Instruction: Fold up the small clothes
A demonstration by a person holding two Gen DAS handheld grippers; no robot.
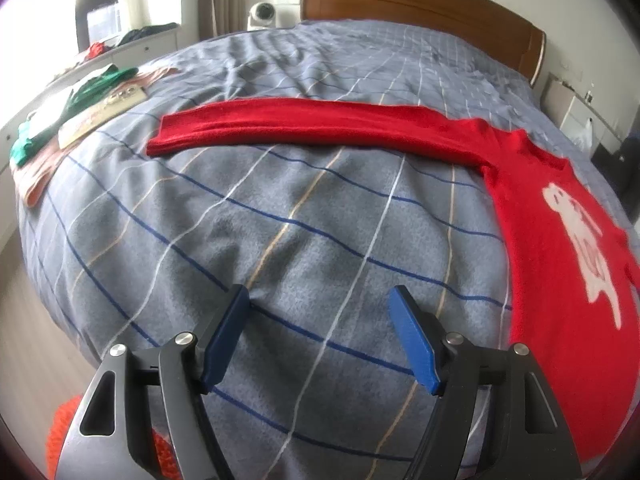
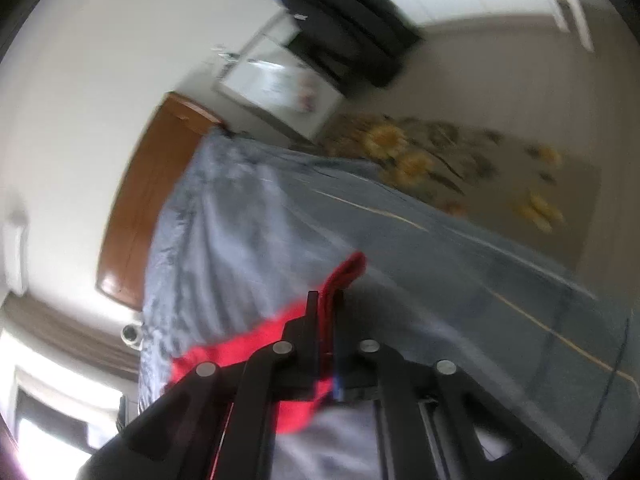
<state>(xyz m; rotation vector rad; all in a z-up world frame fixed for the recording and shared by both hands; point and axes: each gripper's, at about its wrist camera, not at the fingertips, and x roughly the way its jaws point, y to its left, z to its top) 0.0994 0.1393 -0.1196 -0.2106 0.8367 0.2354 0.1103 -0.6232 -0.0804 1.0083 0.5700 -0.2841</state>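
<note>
While the left gripper (image 1: 320, 300) gapes empty, only the right wrist view shows the right gripper (image 2: 326, 300) clamped on the red sweater (image 1: 560, 240) at twelve o'clock.

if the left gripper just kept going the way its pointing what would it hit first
Most likely the bare grey checked blanket just ahead of the open left gripper, since it points down at the bed. The red sweater lies off to the right and its outstretched sleeve farther on; depth is hard to judge.

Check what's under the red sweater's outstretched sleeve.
The red sweater sleeve lies flat on the grey plaid blanket; anything beneath the fabric is covered and cannot be seen.
</note>
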